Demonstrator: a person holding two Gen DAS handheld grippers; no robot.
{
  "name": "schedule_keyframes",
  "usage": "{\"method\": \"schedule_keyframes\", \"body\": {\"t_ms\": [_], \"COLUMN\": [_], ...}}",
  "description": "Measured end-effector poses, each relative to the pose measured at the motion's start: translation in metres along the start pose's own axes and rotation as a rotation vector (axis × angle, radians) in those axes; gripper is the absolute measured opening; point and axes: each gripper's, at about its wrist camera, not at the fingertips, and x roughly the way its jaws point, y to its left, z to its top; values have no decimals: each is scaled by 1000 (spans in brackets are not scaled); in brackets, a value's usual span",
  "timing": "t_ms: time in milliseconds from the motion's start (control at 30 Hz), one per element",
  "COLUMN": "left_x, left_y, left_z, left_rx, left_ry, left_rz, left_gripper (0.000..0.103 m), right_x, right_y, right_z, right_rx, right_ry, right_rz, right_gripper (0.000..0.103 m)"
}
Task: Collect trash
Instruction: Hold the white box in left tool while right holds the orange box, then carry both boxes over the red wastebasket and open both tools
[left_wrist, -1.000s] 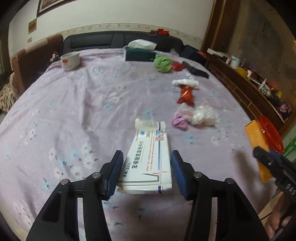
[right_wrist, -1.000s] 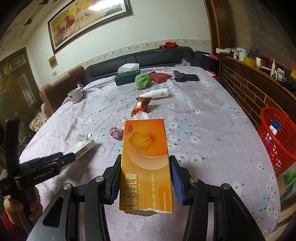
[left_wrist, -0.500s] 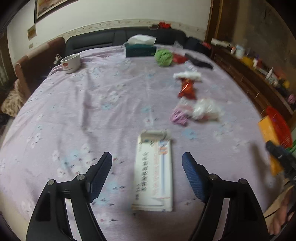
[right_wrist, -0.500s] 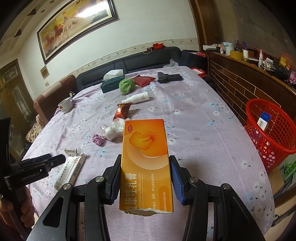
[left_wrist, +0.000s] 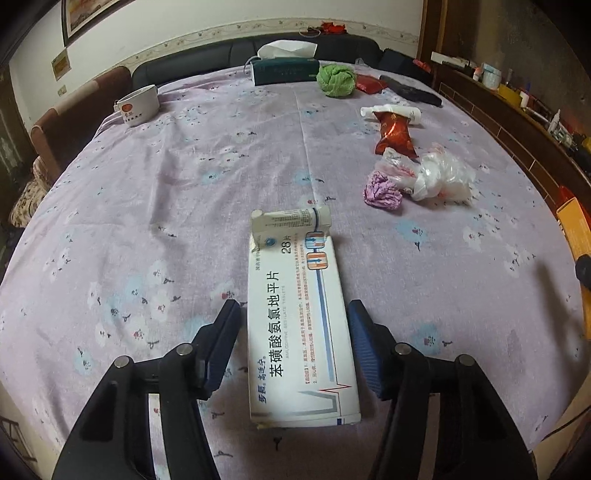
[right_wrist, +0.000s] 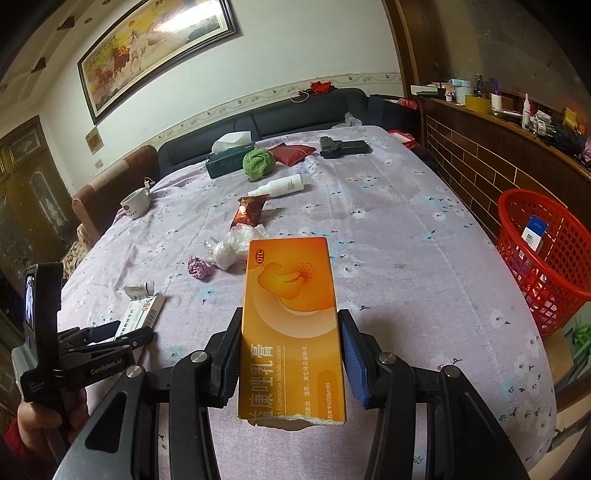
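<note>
In the left wrist view, a white carton is seen lying flat on the purple flowered tablecloth, its long axis running from six towards twelve o'clock, with an opened flap standing up at the far end. The left gripper is placed astride the near half of this carton; its jaws are closing, the carton is between them, and a thin gap is visible at each blue pad, so nothing is pinched yet. The carton is judged to be light, thin-walled card, probably empty and easily crushed, so it is best taken across its long side edges near the middle, away from the loose flap. It is printed with dark lettering, a blue stripe and a red zigzag line. Towards two o'clock a crumpled purple wad, a clear plastic bag and a red wrapper are left on the cloth. In the right wrist view, an orange carton is held off the table by the right gripper, whose pads are pressed against its long sides. Its near end is torn ragged, and a pale hand drawing and an "OTC" mark are printed on its face. It is judged equally light and crushable, and its smooth card could slip under a loose grip. A red basket with a blue and white box inside is seen at three o'clock, beyond the table edge, and the left gripper is visible at eight o'clock above the white carton.
</note>
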Motion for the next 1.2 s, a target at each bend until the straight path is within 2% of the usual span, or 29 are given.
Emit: {"method": "schedule_keyframes", "body": {"t_ms": [267,567,700,967,1200], "left_x": [-15,-55,-71,-83,-69], "left_y": [0,-61,-113,-242,-345], "left_z": [3,27,42,76,99], "left_rx": [-18,94,189,339,385], "left_ry": [-49,-134,-160,-147,-115], "left_rz": [-92,-230,-310,-515,-618], "left_gripper": [52,52,52,52,52], "right_x": [2,-5,-21,-75,-109], "right_y": [2,-13,-44,-142,-239], "right_z": [0,6,15,40,66], "right_rx": [-6,25,71,198,362], "right_ry": [5,-20,-50,-153,-216], "right_rz": [3,-19,-53,-196,-253], "right_gripper": [51,51,51,51,52]}}
